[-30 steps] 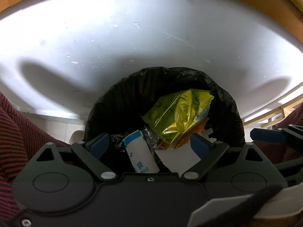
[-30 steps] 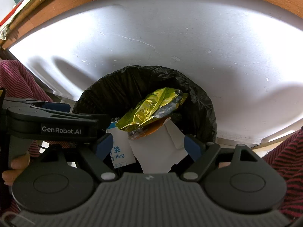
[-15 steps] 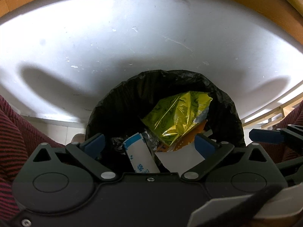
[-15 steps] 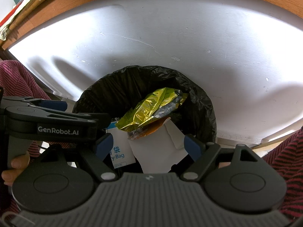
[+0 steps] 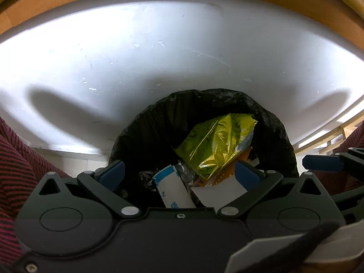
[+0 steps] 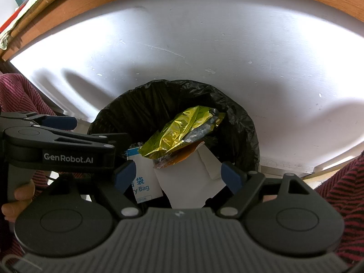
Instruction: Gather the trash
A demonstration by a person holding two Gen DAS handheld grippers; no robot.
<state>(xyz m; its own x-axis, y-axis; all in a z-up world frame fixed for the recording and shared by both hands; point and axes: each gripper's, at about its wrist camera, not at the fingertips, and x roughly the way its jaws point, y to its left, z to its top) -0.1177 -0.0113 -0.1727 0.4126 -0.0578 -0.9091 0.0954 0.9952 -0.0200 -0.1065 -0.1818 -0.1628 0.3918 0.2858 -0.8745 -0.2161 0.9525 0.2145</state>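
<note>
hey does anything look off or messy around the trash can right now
Nothing has spilled. The yellow foil wrapper, a white paper sheet and a blue-and-white bag all sit inside the black bin liner. The white wall behind shows small chips and scuffs.

My own body hides the near rim of the black-lined bin [image 5: 279,136], the lower end of the white packet [image 5: 173,193] and part of its blue print, which I cannot read fully.
</note>
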